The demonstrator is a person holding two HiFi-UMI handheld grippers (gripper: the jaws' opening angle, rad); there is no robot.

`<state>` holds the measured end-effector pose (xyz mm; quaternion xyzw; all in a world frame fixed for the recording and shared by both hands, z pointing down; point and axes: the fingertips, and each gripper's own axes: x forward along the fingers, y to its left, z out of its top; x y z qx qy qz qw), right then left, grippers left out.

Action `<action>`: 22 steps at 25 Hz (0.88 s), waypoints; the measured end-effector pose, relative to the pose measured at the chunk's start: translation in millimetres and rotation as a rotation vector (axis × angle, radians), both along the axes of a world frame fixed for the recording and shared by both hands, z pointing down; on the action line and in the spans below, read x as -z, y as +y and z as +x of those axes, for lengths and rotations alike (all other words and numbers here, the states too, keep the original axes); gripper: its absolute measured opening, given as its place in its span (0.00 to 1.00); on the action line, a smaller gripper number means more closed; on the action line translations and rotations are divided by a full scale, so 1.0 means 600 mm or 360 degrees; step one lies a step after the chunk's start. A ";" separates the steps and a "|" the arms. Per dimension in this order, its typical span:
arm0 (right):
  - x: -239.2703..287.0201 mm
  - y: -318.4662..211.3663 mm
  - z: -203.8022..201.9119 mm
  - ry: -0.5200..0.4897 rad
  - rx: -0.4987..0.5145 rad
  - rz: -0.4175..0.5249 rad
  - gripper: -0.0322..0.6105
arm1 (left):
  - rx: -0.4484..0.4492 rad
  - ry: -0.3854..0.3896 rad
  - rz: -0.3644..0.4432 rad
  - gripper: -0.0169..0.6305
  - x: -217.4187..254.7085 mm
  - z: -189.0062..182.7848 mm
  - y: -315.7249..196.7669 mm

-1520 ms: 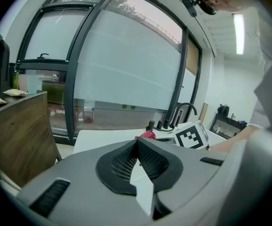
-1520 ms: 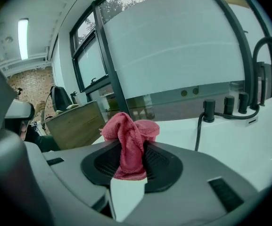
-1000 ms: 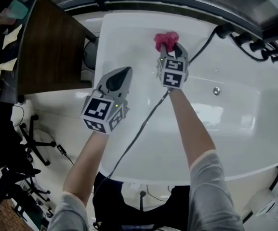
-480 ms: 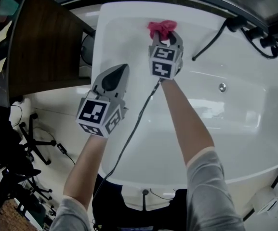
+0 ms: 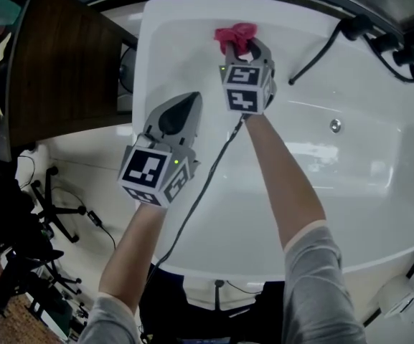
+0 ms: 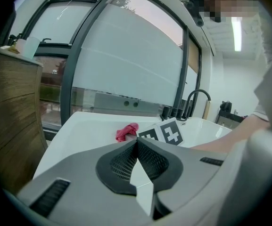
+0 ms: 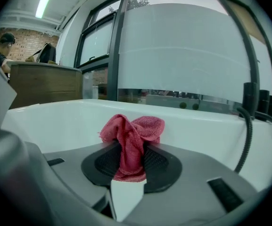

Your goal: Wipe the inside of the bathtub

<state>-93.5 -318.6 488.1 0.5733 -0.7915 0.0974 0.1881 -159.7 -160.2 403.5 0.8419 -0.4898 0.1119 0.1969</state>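
A white bathtub [image 5: 350, 185] fills the head view. My right gripper [image 5: 244, 49] reaches toward the tub's far wall and is shut on a red cloth [image 5: 233, 36], which bunches out past the jaw tips. In the right gripper view the red cloth [image 7: 132, 142] is pinched between the black pads, with the white tub wall [image 7: 206, 131] just beyond it. My left gripper [image 5: 180, 113] hovers over the tub's left rim, shut and holding nothing. The left gripper view shows its closed pads [image 6: 136, 161] and, farther off, the red cloth [image 6: 126, 132] beside the right gripper's marker cube.
A dark wooden cabinet [image 5: 63, 70] stands left of the tub. A black hose and tap fittings [image 5: 350, 31] sit at the far right corner. A drain fitting [image 5: 335, 125] shows on the tub's inner wall. A black cable [image 5: 207, 185] trails from the right gripper. Windows lie beyond the tub.
The right gripper with the red cloth has moved up and left along the tub's far wall. The left gripper has shifted little.
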 end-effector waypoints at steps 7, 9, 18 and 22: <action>-0.010 0.001 0.097 0.0081 -0.0190 0.0037 0.24 | -0.0011 0.0036 -0.0011 0.02 -0.012 0.015 0.004; -0.014 0.001 0.086 0.0070 -0.0238 0.0043 0.24 | -0.0004 0.0043 -0.0016 0.02 -0.018 0.016 0.005; -0.062 0.014 -0.034 0.0108 0.0005 0.0029 0.24 | 0.0050 0.0027 -0.0014 0.02 -0.034 0.005 0.008; -0.075 0.019 -0.051 0.0105 0.0112 0.0049 0.24 | 0.0071 0.0008 -0.0009 0.02 -0.040 0.007 0.008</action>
